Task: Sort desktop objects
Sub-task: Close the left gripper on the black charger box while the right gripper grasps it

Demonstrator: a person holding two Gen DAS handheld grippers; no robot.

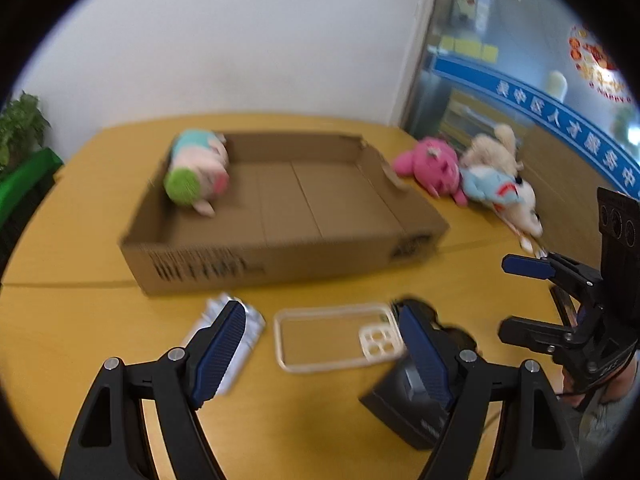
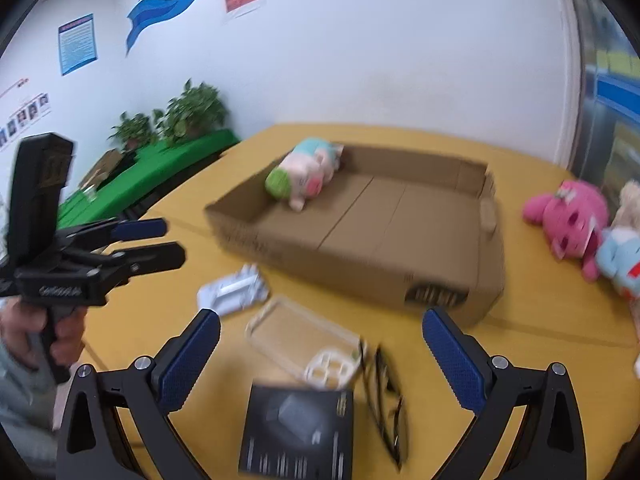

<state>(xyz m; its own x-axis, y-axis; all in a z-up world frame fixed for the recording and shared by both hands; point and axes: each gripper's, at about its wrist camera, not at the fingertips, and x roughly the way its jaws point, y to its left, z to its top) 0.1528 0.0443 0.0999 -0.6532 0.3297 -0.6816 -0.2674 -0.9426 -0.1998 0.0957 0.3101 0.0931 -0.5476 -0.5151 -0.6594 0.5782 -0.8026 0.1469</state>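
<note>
An open cardboard box (image 1: 280, 256) (image 2: 360, 276) lies on the yellow table. A pink, teal and green plush (image 1: 198, 170) (image 2: 306, 174) lies in its far left corner. A pink plush (image 1: 434, 168) (image 2: 568, 216), a light blue plush (image 1: 496, 184) (image 2: 618, 260) and a beige plush (image 1: 494, 148) lie right of the box. In front of the box are a silver packet (image 1: 248, 332) (image 2: 234, 290), a clear phone case (image 1: 336, 336) (image 2: 304, 340), a black box (image 1: 404, 400) (image 2: 298, 432) and black glasses (image 2: 386, 396). My left gripper (image 1: 322, 354) is open above the phone case. My right gripper (image 2: 320, 360) is open above the black box and the case.
The table's (image 1: 80, 340) back edge meets a white wall. A glass partition (image 1: 500, 60) stands at the right. Potted plants (image 2: 192, 110) on a green shelf stand to the left of the table. The right gripper shows in the left wrist view (image 1: 524, 296), and the left gripper in the right wrist view (image 2: 168, 242).
</note>
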